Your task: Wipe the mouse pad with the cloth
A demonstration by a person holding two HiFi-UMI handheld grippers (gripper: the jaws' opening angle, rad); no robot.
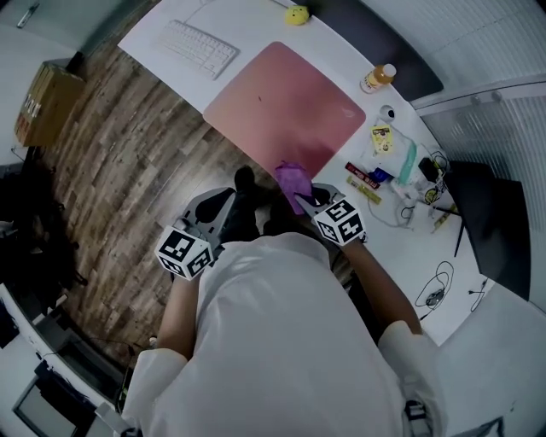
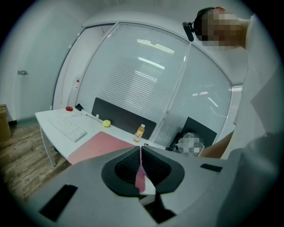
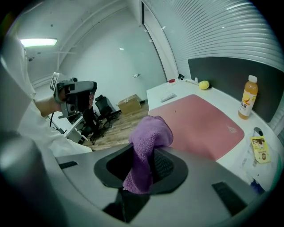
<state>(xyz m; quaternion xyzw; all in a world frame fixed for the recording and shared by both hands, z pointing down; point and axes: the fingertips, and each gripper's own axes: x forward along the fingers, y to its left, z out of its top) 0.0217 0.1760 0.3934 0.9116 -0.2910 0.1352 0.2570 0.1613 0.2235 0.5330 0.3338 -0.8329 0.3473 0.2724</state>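
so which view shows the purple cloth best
Right gripper view: the purple cloth fills its middle, pinched in the right gripper. Head view shows it small, by the mouse pad; left gripper view shows none.

Purple cloth (image 3: 149, 141), pink mouse pad (image 1: 286, 111), white desk (image 1: 256, 24).
Your cloth is solid fuzzy purple, the pad plain dusty pink. Keyboard (image 1: 198, 47) white, bottle (image 1: 378, 78) orange with white cap, floor (image 1: 128, 154) brown wood-grain. Your left gripper (image 2: 141, 166) and right gripper (image 3: 143, 160) are grey with black pads, and their cubes carry black-and-white square markers.
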